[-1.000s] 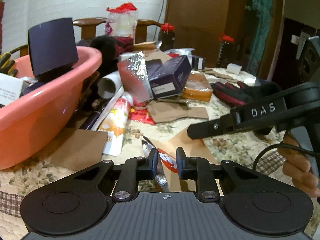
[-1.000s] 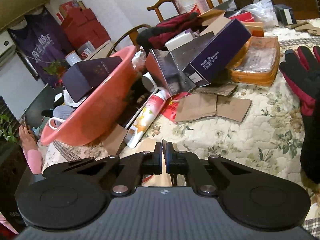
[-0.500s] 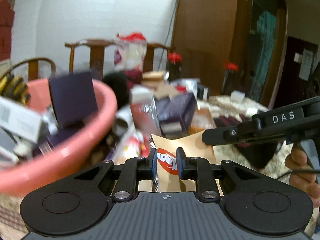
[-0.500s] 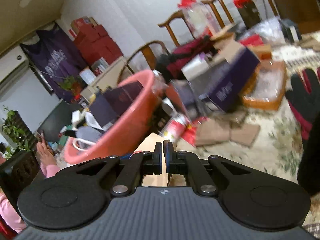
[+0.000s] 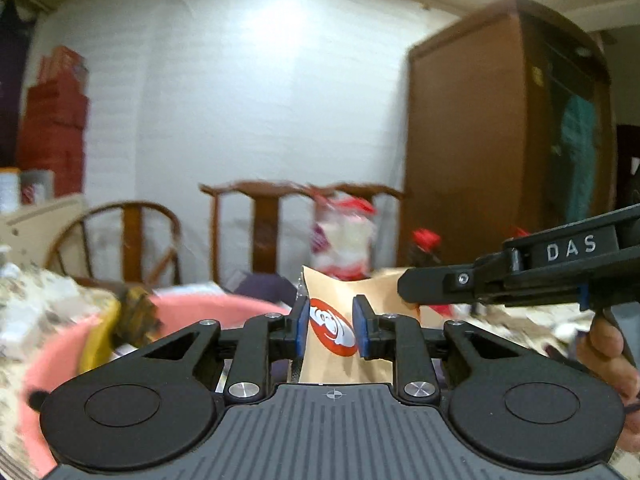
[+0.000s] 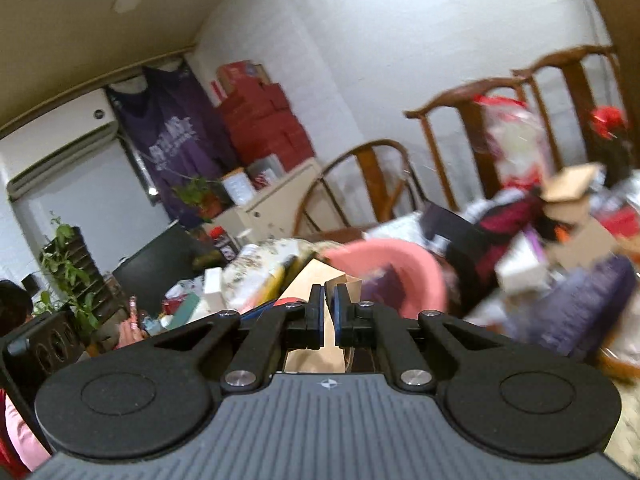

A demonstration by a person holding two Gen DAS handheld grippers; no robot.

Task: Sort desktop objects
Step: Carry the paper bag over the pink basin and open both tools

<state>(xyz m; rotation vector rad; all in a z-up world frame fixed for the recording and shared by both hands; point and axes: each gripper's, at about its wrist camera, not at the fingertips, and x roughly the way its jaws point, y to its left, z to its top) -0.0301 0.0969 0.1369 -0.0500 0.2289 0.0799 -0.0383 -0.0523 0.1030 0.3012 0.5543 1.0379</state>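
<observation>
A brown paper bag (image 5: 320, 364) with a red and white logo hangs in the air between both grippers. My left gripper (image 5: 331, 332) has the bag between its blue pads, which touch it while the jaws are opening. My right gripper (image 6: 329, 316) is shut on a thin edge of the same bag (image 6: 308, 280). In the left wrist view that right gripper (image 5: 404, 290) reaches in from the right and pinches the bag's right side, with a hand (image 5: 608, 344) on its handle. The pink basin (image 5: 208, 308) lies just beyond and below the bag, blurred, with boxes in it.
Wooden chairs (image 5: 256, 232) stand behind the table, and a tall brown wardrobe (image 5: 500, 140) is at the right. Blurred boxes and bags (image 6: 560, 240) are piled right of the pink basin (image 6: 400, 256). A person in a pink sleeve (image 6: 20, 432) sits at the lower left.
Both grippers have risen off the table with the bag between them. The views have tilted up from the tabletop clutter to the wall and chairs, and the basin has sunk low in both.
</observation>
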